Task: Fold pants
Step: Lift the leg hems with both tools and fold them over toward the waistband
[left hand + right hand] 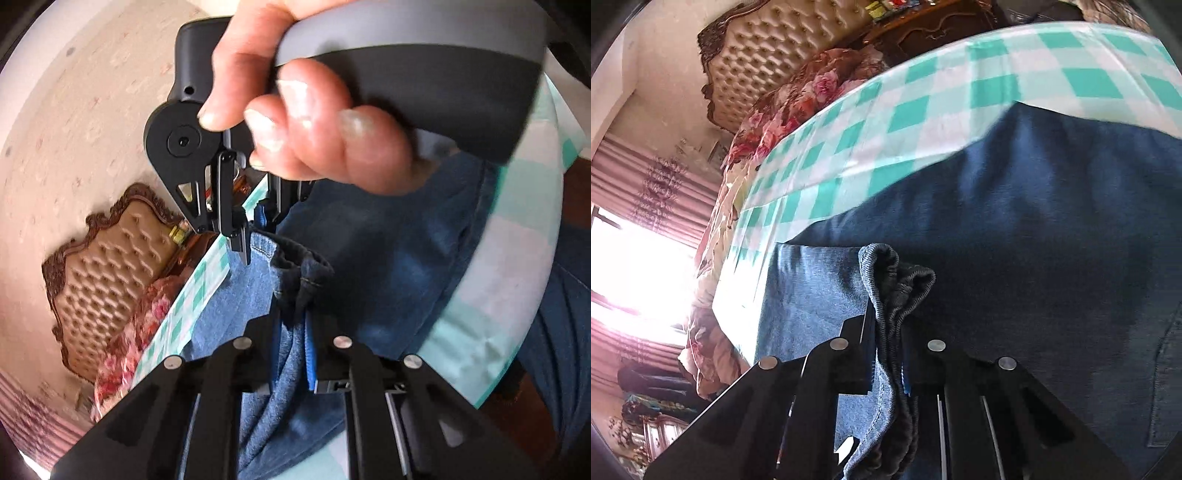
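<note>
Blue denim pants (1034,221) lay on green-white checked cloth (923,92), left gripper (291,354) and right gripper (886,350) each pinched shut on bunched stitched hem.

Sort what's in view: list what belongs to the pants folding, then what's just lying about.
Belongs to the job:
pants
left gripper, shut on the denim
right gripper, shut on the hem
checked sheet under them

Just lying about:
tufted headboard
floral quilt
curtains

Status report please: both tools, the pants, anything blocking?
Left tool shut on pants hem. Right tool shut on the other hem. Pants half lifted over checked sheet. Nothing blocking.
</note>
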{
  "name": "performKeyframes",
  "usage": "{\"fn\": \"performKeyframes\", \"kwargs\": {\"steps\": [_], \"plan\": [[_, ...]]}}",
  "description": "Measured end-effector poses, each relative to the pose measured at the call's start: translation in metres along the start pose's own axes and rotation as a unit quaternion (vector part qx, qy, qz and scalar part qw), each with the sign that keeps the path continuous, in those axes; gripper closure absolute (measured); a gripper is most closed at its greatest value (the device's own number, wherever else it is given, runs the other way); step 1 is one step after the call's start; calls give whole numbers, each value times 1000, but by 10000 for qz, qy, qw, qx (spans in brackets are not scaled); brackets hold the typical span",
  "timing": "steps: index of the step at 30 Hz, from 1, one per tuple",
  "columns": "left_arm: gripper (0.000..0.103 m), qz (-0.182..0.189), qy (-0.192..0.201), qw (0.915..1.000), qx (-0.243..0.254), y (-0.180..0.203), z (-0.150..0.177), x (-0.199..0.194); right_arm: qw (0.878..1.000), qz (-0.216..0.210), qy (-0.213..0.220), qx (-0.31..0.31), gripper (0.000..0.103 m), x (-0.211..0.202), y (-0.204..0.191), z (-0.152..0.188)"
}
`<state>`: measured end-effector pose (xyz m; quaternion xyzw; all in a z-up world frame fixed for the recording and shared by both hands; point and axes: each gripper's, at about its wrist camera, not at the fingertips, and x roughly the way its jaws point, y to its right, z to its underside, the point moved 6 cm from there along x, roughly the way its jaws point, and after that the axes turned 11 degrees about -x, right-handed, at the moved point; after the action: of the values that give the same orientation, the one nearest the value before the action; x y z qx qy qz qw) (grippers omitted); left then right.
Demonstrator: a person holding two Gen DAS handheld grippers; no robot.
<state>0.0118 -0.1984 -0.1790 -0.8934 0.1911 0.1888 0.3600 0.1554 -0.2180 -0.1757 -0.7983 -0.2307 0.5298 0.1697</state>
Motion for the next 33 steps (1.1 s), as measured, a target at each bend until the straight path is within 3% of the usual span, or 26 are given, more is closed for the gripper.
{"fn": "performKeyframes", "kwargs": {"steps": [6,17,33], "plan": [[92,170,-108,9996,199,18,0,9,9996,9,-88,254,93,7,23,8],[92,191,-98,9995,244,30,-6,13,9996,177,-28,200,93,2,28,8],[92,283,-202,9991,263,26,-6,26,9992,283,-134,267,89,6,38,12]]}}
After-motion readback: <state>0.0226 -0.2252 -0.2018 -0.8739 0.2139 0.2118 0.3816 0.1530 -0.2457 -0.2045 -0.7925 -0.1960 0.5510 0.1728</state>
